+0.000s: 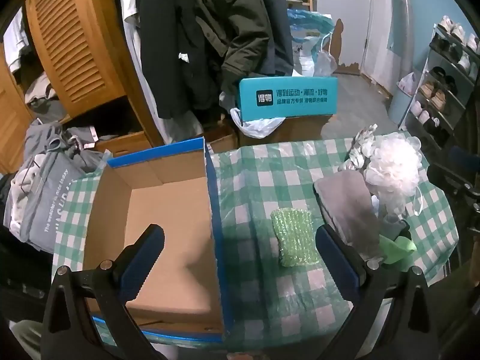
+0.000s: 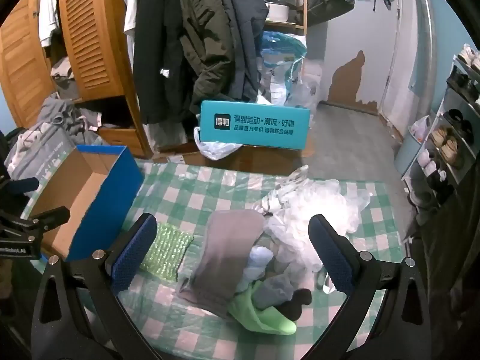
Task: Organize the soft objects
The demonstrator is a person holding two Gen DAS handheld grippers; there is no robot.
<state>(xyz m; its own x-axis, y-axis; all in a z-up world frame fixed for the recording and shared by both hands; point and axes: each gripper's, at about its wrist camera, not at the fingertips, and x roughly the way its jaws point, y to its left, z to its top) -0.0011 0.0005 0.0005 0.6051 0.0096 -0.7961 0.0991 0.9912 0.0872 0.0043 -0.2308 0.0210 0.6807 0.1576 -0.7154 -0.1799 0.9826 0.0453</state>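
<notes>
Right gripper (image 2: 231, 255) spread wide over my grey cloth (image 2: 228, 255) at lower centre; I should pinch its middle, avoiding neighbouring socks (image 2: 279, 291).

Home bedroom or entry-closet area, cluttered. Wooden wardrobe with louvred doors (image 2: 87, 30) hanging open, coats and jackets (image 2: 195, 45) on a rail beside it. Shoe rack (image 2: 453, 138) full of pairs along the right wall, peeling paint low on the wall (image 2: 348, 81). Piles of clothes (image 1: 45, 180), plastic bags (image 2: 282, 69) on the floor, checked cloth (image 2: 186, 192) over a small table.
</notes>
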